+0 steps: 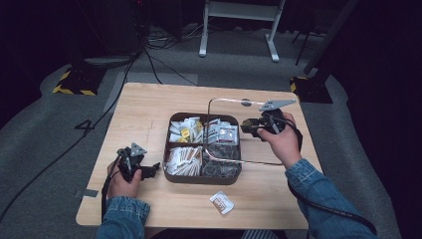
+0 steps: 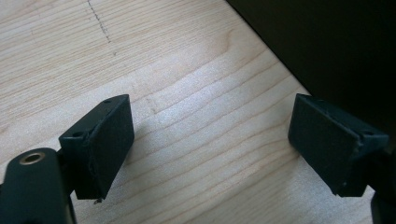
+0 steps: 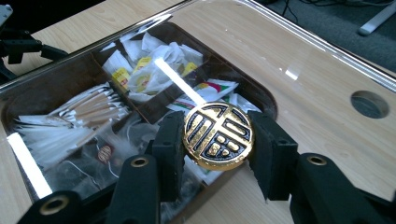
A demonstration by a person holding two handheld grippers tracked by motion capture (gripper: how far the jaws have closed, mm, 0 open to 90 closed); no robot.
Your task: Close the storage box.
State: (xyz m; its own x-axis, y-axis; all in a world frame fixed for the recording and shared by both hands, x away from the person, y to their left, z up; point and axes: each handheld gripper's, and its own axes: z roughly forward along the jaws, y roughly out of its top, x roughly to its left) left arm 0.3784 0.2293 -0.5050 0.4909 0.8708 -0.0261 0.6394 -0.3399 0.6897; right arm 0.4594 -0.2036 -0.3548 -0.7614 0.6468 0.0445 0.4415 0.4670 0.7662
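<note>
The lid (image 1: 234,130), clear with a thin metal rim, hung tilted over the right half of the box (image 1: 171,172), pinched by its gold knob (image 3: 218,136) in the right gripper (image 3: 217,140). Those jaws were clamped on either side of the knob, pads pressing it. The left gripper (image 1: 135,167) rested on the worktop (image 1: 149,104) just left of the box, its jaws spread wide with bare wood between them and nothing held.

My guess was the lid was in transit, either coming off or going back on; from one look I couldn't say which. If it was coming off, the next move called for carrying it clear to the right and setting it flat on open worktop without the far edge clipping the box wall. If going on, it wanted levelling and squaring to the four corners first.

Through the lid the compartments showed packets (image 3: 140,70) and paper sticks (image 1: 183,160), but glare streaks washed out the labels. The near right compartment looked dark and hard to read. A lone sachet (image 1: 221,202) lay on the worktop in front of the box. Its print was too small to read.
</note>
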